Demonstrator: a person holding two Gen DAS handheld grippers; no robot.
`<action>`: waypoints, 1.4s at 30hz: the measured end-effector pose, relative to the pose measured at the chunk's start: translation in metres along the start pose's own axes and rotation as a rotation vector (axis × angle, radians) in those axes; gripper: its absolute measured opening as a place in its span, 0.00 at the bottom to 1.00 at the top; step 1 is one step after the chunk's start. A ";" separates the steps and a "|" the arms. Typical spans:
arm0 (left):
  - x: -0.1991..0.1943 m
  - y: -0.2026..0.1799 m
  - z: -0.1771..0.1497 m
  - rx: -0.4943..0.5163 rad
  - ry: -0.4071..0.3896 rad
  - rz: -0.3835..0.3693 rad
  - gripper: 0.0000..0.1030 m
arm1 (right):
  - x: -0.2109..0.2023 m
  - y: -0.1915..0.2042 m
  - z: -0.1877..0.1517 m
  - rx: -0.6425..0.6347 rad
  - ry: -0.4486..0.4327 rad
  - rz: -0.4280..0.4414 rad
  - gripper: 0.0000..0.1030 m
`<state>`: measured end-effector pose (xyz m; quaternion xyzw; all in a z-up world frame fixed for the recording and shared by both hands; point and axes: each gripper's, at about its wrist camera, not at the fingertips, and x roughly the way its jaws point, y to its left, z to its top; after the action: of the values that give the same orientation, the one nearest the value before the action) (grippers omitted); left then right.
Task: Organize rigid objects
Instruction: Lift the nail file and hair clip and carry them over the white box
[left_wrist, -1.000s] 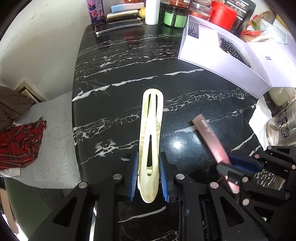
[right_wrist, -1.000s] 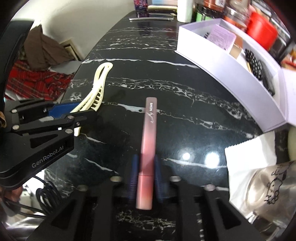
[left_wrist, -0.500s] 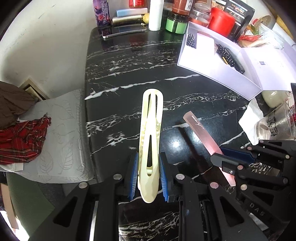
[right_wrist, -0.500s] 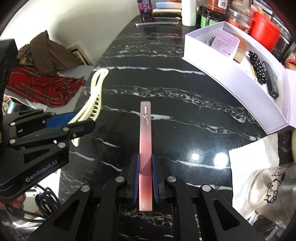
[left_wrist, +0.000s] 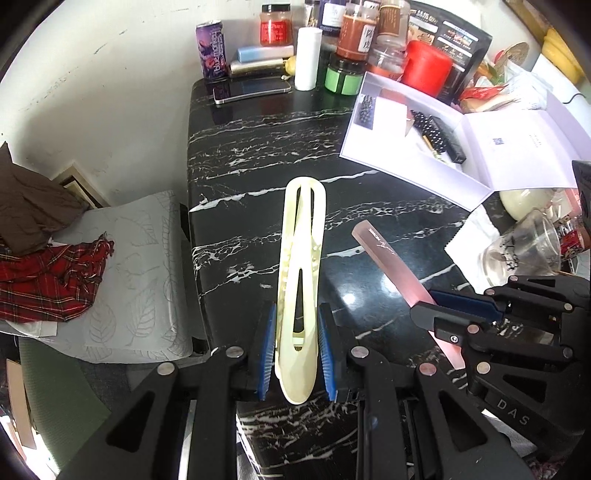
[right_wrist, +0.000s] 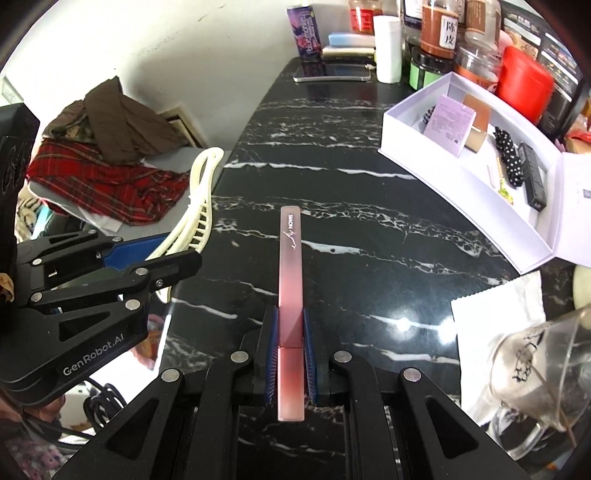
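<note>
Both tools now raised higher above black table (left_wrist: 258, 155). My left gripper (left_wrist: 297, 354) clamps cream hair clip (left_wrist: 301, 258), frame centre; right gripper (right_wrist: 290, 354) clamps pink bar (right_wrist: 290, 280), frame centre. White box (right_wrist: 458, 184), upper right, likely destination.

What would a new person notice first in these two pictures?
First, the two long things held over the black marble table: a cream hair clip gripped in the left tool and a pink stick gripped in the right tool. Next, the open white box at the right, with a red jar behind it.
</note>
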<state>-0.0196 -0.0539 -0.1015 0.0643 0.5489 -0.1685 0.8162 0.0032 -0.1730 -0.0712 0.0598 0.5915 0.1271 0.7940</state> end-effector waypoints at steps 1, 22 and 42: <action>-0.002 -0.001 0.000 0.002 -0.003 -0.001 0.21 | -0.002 0.001 0.000 -0.001 -0.004 0.000 0.13; -0.042 -0.029 0.043 0.022 -0.092 -0.017 0.21 | -0.054 -0.019 0.018 0.066 -0.062 0.013 0.13; -0.056 -0.058 0.110 0.091 -0.157 -0.024 0.21 | -0.096 -0.062 0.061 0.081 -0.114 -0.019 0.13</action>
<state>0.0376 -0.1286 -0.0022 0.0813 0.4758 -0.2077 0.8508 0.0443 -0.2550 0.0204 0.0934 0.5505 0.0922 0.8244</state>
